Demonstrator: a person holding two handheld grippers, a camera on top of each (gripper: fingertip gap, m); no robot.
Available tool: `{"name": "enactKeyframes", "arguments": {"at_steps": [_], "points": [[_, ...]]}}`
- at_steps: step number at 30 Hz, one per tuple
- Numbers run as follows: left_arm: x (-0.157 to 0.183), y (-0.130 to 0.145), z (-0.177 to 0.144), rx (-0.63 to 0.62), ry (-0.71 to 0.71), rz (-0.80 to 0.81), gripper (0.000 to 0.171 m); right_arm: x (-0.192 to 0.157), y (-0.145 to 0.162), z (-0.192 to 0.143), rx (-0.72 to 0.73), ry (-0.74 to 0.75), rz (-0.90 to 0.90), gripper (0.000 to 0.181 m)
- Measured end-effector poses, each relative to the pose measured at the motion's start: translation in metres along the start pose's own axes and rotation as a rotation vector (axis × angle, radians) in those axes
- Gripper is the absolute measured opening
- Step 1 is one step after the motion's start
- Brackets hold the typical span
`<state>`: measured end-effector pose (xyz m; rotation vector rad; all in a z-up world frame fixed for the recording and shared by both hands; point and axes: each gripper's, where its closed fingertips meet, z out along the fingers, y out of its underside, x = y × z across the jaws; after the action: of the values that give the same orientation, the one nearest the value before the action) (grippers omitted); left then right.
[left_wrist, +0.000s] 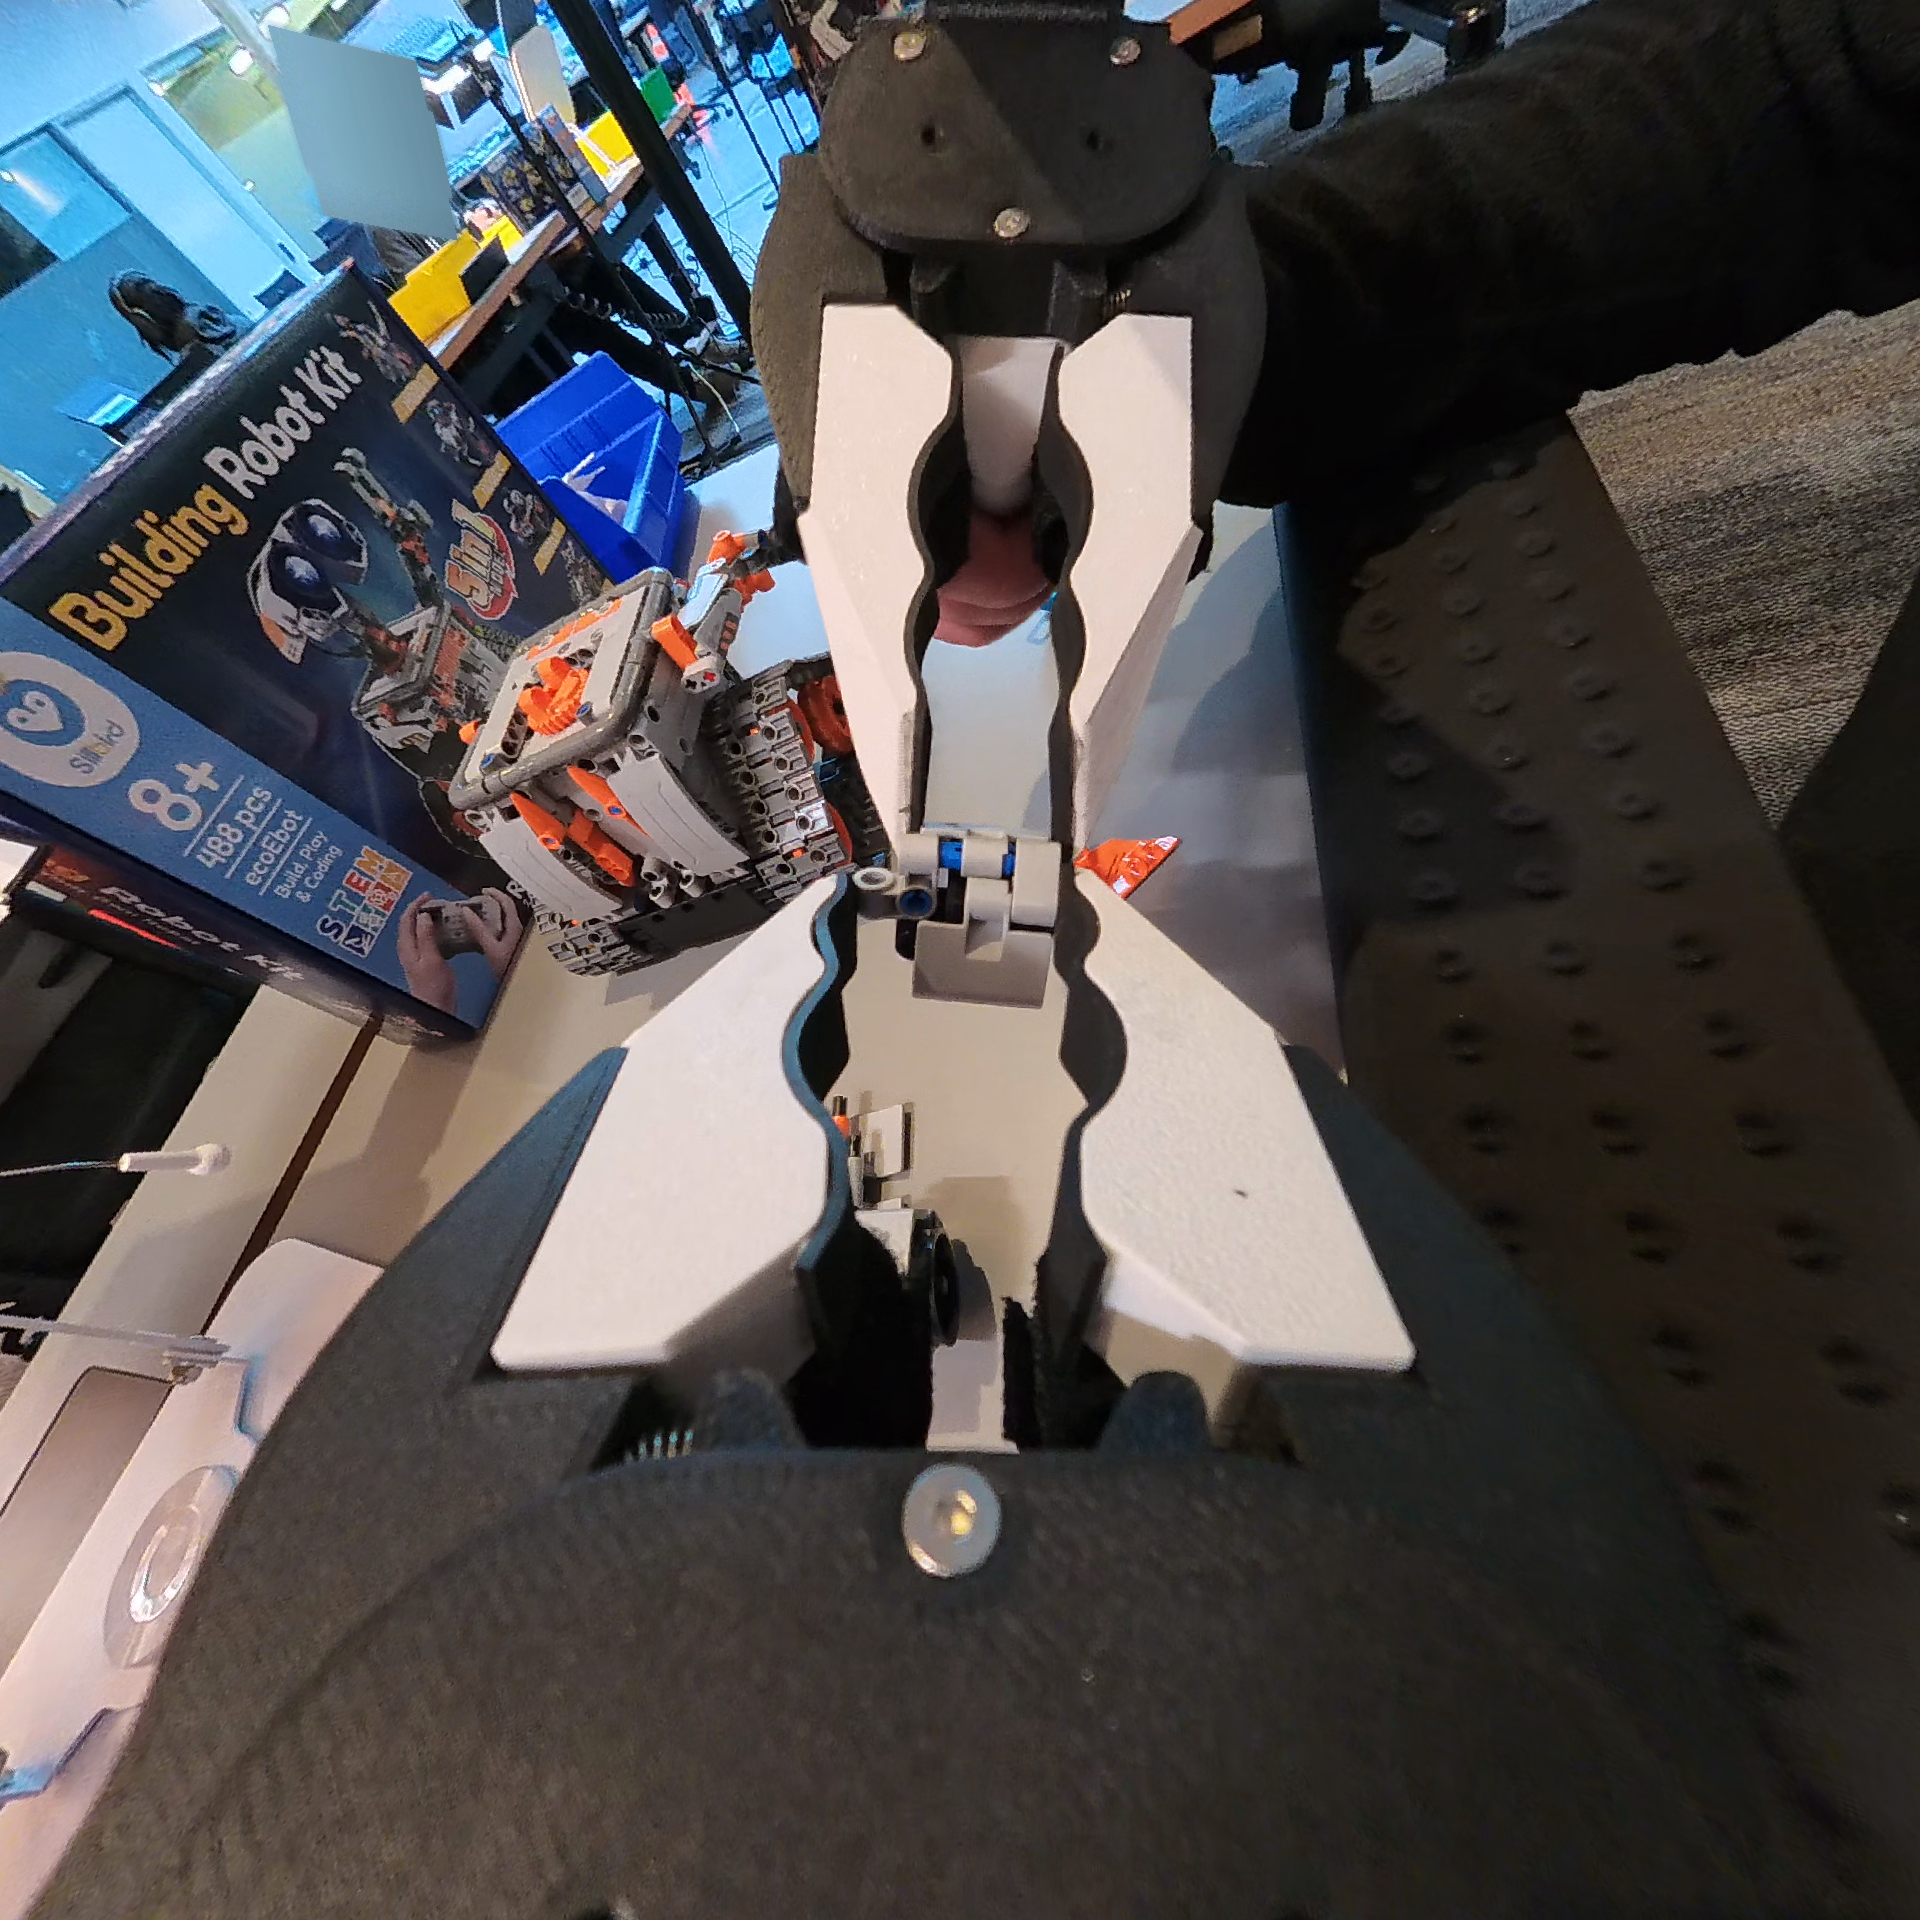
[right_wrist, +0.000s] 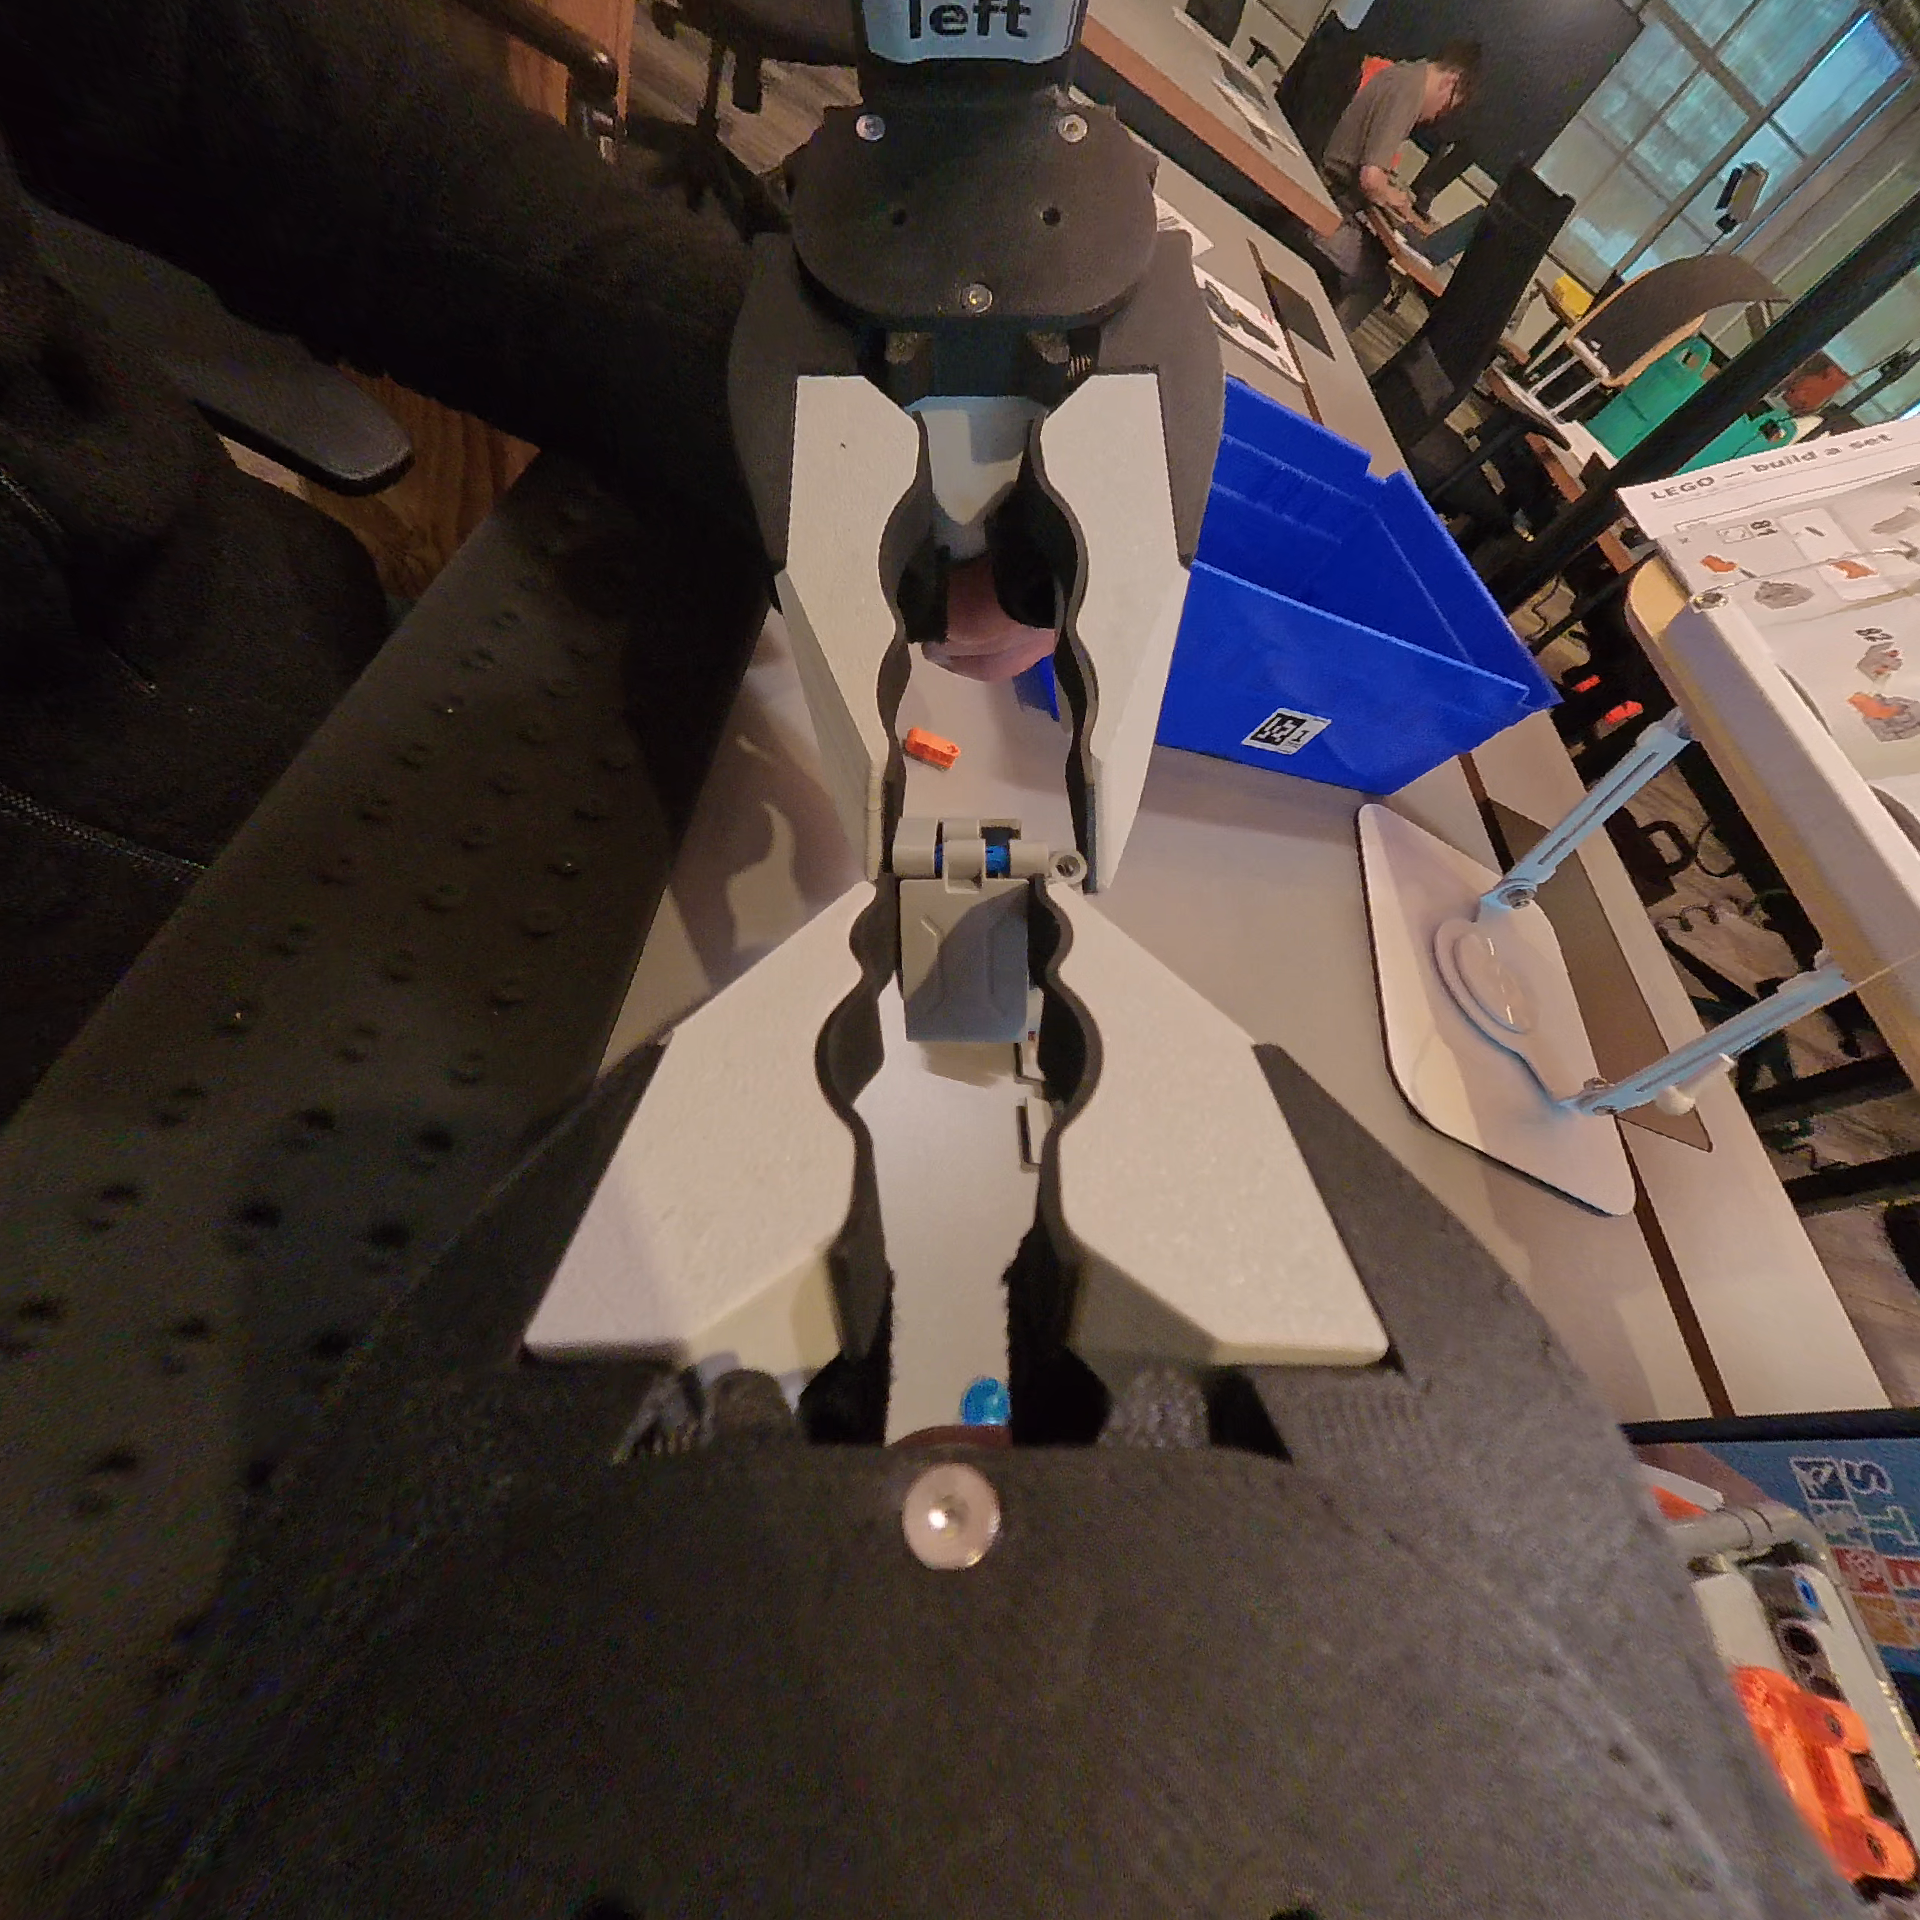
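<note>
While both claws meet tip to tip, the grey brick assembly (left_wrist: 971, 899) seems pinched between them

Left gripper (left_wrist: 961, 894) and right gripper (right_wrist: 961, 904) meet tip to tip, fingers (left_wrist: 727, 1143) narrowly parted.

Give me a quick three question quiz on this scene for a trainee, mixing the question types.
1. True or false: only the left gripper grips the grey brick assembly; the right gripper is open.
2. The loose piece seen between the far fingers in the right wrist view is: A green, B orange, C yellow.
3. Fill in: the built model stands beside the kit ___.
Key: 1 false, both are shut on it. 2 B. 3 box.
</note>
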<state>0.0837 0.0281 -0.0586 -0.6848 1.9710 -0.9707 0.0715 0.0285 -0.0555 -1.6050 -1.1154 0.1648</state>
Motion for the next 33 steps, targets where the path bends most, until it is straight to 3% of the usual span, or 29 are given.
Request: {"name": "enactKeyframes", "arguments": {"at_steps": [15, 24, 33], "points": [[-0.007, 0.004, 0.002, -0.038, -0.036, 0.012, 0.036, 0.008, 0.004, 0.001, -0.044, 0.042, 0.033, 0.024], [-0.007, 0.010, 0.004, -0.068, -0.021, 0.010, 0.036, 0.008, 0.007, 0.004, -0.100, 0.117, -0.108, 0.026], [-0.005, 0.011, 0.007, -0.083, -0.011, 0.042, 0.036, 0.005, 0.010, 0.004, -0.093, 0.084, -0.108, 0.026]]}}
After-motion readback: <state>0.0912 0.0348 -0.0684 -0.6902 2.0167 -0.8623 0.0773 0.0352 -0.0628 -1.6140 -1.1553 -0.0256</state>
